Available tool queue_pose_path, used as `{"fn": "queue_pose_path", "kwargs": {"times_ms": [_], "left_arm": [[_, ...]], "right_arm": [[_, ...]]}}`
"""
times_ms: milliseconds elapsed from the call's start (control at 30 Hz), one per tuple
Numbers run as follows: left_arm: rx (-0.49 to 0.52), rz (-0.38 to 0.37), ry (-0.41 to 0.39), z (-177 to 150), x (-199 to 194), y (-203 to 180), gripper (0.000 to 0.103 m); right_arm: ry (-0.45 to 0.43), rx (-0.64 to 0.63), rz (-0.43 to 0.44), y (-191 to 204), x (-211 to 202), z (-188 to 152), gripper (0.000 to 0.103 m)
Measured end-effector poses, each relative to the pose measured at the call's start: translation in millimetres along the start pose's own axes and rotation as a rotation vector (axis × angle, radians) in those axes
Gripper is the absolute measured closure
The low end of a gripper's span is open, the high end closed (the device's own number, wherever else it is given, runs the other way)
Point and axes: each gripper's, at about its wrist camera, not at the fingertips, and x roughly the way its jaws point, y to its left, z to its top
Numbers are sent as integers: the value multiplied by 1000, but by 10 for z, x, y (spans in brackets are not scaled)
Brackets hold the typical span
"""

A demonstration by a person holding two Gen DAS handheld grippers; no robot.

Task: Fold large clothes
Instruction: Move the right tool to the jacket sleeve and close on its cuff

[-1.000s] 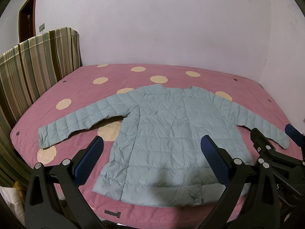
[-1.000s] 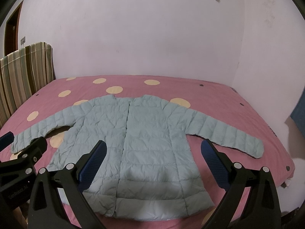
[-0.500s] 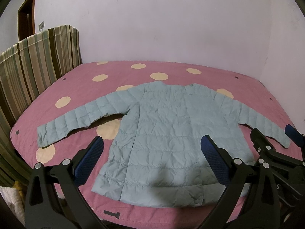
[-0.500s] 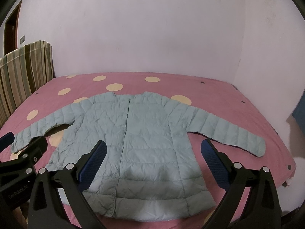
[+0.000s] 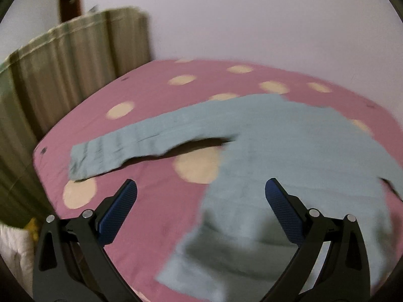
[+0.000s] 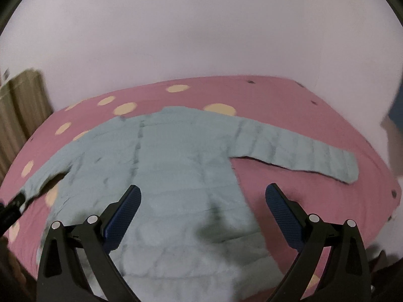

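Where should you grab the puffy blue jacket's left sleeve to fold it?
Probably at the cuff end of the sleeve, coming from the bed's near edge with the open left tool. The sleeve lies flat and stretched sideways on the pink bedspread, so its free end lifts easily over the jacket.

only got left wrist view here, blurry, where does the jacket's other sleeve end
Observer: The right sleeve lies flat and spread out; its cuff stops short of the bed's right edge.
Operator: right tool holding anything
Observer: No. The right tool is open above the jacket's lower body.
Operator: jacket front closed
Observer: Seems so; a seam runs down from the collar.
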Motion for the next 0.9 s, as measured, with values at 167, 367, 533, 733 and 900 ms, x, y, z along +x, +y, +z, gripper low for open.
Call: {"fn": "queue_pose_path", "kwargs": {"times_ms": [167, 367, 533, 733, 900], "left_arm": [[-70, 226, 64, 8, 845, 545, 2], [-165, 360, 171, -55, 1492, 1074, 2], [-207, 373, 227, -108, 1670, 1243, 2], [-201, 386, 239, -92, 1678, 1217, 2], [-202, 385, 240, -121, 1708, 1236, 2]], "right_arm": [[39, 181, -26, -664, 399, 125, 5], [63, 415, -108, -1574, 859, 175, 5], [82, 525, -195, -2169, 1141, 162, 5], [91, 643, -240, -2672, 1281, 105, 5], [75, 706, -274, -2969, 1265, 3, 6]]}}
